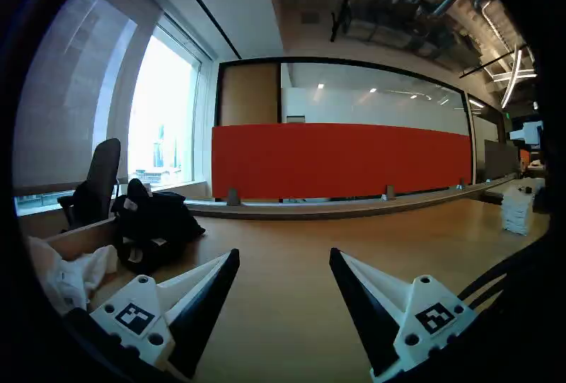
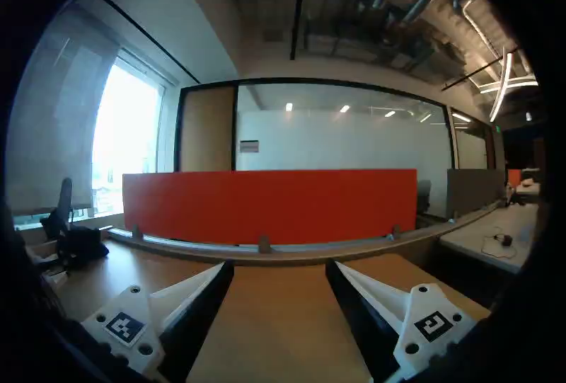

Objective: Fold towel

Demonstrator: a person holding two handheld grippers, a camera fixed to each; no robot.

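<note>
Towel [image 1: 74, 270]: I am seeing it lying crumpled and white at the desk's far left, just beside a black bag [image 1: 152, 224].
Left gripper [image 1: 283, 252]: I am holding it low over the wooden desk [image 1: 283, 326], fingers spread, nothing lying between them. The towel is sitting well off to its left.
Red divider [image 1: 339, 160]: it is standing along the desk's far edge.
White stack [image 1: 518, 209]: folded cloth is resting at the desk's right end.
Right gripper [image 2: 278, 264]: I am pointing it at the red divider, fingers spread wide, gripping nothing.
</note>
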